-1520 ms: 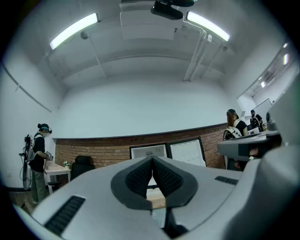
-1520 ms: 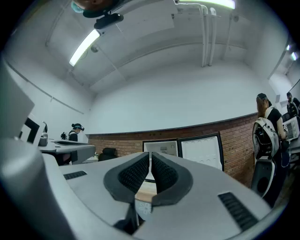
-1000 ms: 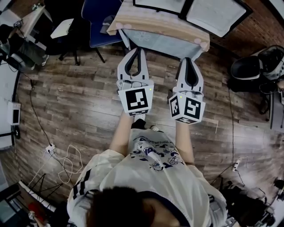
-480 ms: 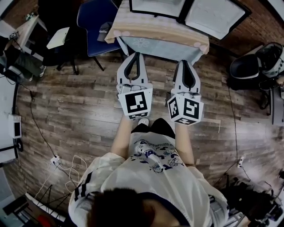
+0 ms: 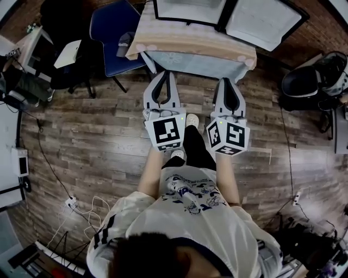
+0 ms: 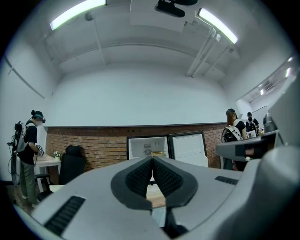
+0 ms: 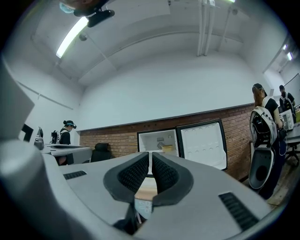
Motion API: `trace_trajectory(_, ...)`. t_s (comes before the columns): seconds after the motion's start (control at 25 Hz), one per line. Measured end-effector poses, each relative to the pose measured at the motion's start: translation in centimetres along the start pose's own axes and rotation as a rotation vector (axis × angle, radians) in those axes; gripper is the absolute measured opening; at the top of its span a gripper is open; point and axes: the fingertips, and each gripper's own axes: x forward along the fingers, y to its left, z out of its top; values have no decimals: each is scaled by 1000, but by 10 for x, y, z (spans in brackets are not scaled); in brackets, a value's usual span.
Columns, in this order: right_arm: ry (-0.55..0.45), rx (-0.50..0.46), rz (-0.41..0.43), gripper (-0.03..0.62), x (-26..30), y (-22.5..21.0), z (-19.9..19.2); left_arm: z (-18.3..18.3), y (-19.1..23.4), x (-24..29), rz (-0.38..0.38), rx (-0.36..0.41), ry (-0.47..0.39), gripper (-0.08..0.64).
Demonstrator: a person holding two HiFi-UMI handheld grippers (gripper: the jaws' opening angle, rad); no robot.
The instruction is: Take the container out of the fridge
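The small fridge point(image 7: 158, 140) stands open against the brick wall, its white door point(image 7: 202, 143) swung to the right. A yellowish container point(image 7: 167, 148) sits inside on a shelf. In the head view the fridge point(image 5: 187, 10) lies at the top edge, behind a low table point(image 5: 190, 40) with a striped cloth. My left gripper point(image 5: 165, 73) and right gripper point(image 5: 229, 80) are held side by side over the wood floor, pointing at the table, well short of the fridge. Both are shut and empty; the left gripper's tips point(image 6: 152, 158) touch, and the right gripper's tips point(image 7: 150, 153) are together.
A blue chair point(image 5: 115, 30) stands left of the table. Black bags point(image 5: 315, 81) lie at the right. Cables and a power strip point(image 5: 73, 203) lie on the floor at the lower left. One person stands at a desk point(image 6: 29, 145) and another by the fridge door point(image 7: 265, 136).
The person has stepped forward, one foot now out in front between the grippers. The table and fridge have come slightly closer. Both grippers stay shut and level.
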Motion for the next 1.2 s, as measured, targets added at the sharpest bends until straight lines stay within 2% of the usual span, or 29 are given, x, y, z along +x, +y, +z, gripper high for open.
trace_trajectory(0.48, 7, 34, 69, 41, 114, -29, -5, -4, 8, 106, 49, 10, 1, 18)
trace_trajectory(1.2, -11, 65, 160, 41, 290, -102, 27, 11, -7, 284, 130, -2, 0, 18)
